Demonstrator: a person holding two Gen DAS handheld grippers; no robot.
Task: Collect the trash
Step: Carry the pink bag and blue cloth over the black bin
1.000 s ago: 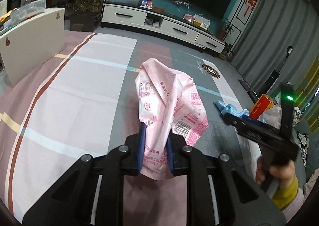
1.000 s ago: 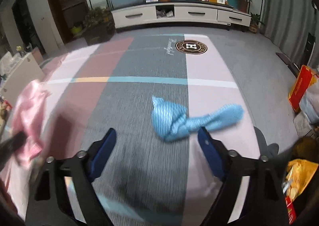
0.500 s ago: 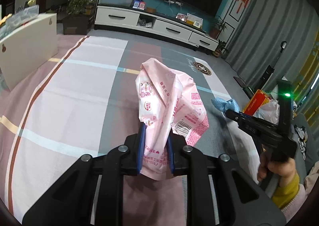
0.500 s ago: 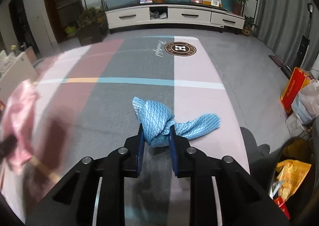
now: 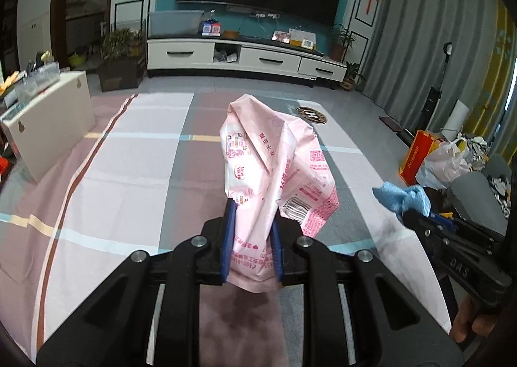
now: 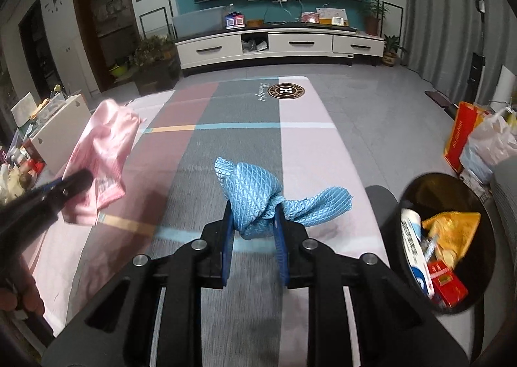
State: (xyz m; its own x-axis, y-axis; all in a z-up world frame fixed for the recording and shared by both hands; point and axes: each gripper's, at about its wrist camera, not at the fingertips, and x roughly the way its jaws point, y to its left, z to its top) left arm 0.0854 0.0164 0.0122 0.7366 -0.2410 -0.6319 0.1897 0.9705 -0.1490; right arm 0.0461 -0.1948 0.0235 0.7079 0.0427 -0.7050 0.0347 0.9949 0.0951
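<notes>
While both grippers tilt downward over the striped rug (image 5: 129, 173), each is clamped on a piece of trash held clear of the floor. Seen from the left wrist, the left gripper (image 5: 252, 237) has its blue pads pressed against the lower part of a crumpled pink plastic bag (image 5: 274, 166), which stands up and forward from the jaws, printed with red text, a barcode and small pictures; its bottom edge hangs out behind the pads. To the right of that tool, the right gripper (image 5: 416, 215) reaches in from the frame's edge, a hand (image 5: 471, 325) wrapped round its handle below. From the right wrist, the right gripper (image 6: 253, 231) is closed on a knotted blue cloth (image 6: 255, 195) with a diamond weave; the knot sits between the pads and a loose tail trails off to the right. Right of this gripper and lower, a round black bin (image 6: 484, 205) stands open, holding a yellow wrapper, a red packet and a white-and-blue pack. Left of it, the pink bag appears blurred in the left gripper's tip.
</notes>
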